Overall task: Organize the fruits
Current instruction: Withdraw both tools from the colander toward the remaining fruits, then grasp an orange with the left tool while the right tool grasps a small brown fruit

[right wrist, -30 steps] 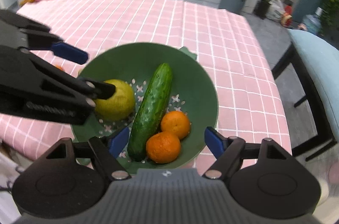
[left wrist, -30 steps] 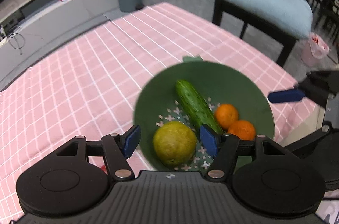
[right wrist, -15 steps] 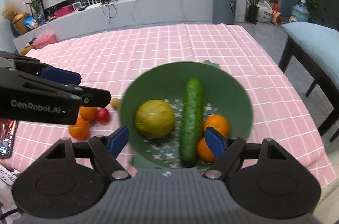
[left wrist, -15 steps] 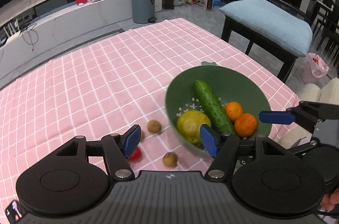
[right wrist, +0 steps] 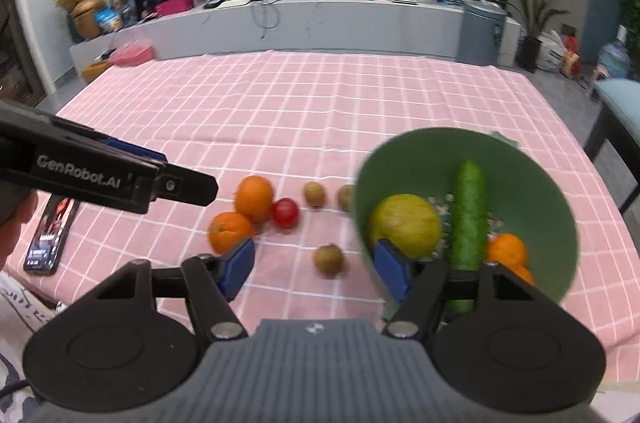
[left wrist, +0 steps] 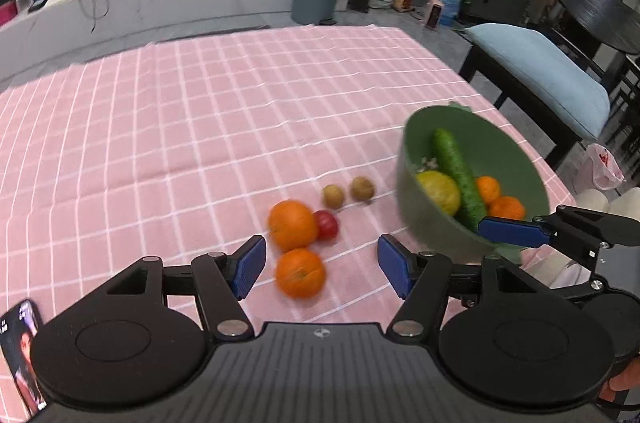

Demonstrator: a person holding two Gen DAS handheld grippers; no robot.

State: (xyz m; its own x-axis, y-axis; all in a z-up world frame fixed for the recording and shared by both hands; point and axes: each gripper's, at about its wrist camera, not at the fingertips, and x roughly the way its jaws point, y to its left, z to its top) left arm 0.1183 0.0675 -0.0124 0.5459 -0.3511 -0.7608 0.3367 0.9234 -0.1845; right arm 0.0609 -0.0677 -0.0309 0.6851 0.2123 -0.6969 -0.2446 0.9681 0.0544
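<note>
One green bowl at frame right holds one cucumber, one yellow-green citrus and two small oranges, while two oranges, one tomato, three kiwis and one phone lie on the cloth at left.

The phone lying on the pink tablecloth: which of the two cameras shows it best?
The right wrist view. There the phone lies whole on the checked tablecloth, screen lit, below the left hand-held gripper. The left wrist view catches only a cropped sliver of it at the bottom left corner.
</note>
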